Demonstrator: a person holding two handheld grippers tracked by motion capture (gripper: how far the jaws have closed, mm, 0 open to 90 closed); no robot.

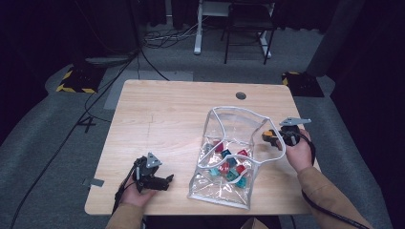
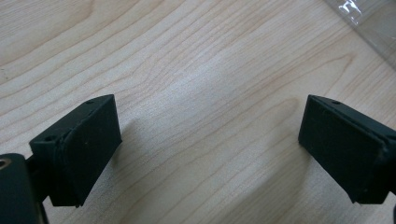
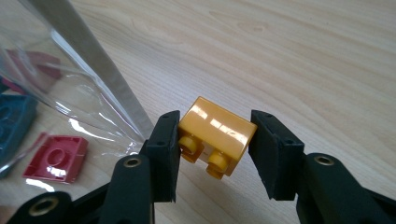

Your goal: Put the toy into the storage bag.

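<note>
Yellow brick [image 3: 215,136] pinched between pads of R gripper [image 3: 216,154], studs toward camera, lifted off table [image 1: 162,119], just beside white-trimmed rim of clear bag [image 1: 229,157]. Same brick [image 1: 269,136] seen from above at bag's right edge, R gripper [image 1: 276,139] on it, R hand [image 1: 300,151] behind. Inside bag: red, blue, teal bricks [image 1: 229,167] piled near middle; one red brick [image 3: 57,157] and a blue one visible through plastic [image 3: 70,93]. Bag mouth propped open toward far side. L gripper [image 1: 155,180] near front-left edge, well apart from bag, jaws spread wide over bare wood [image 2: 205,93], nothing between. Bag corner [image 2: 369,23] at upper right of L gripper view.
</note>
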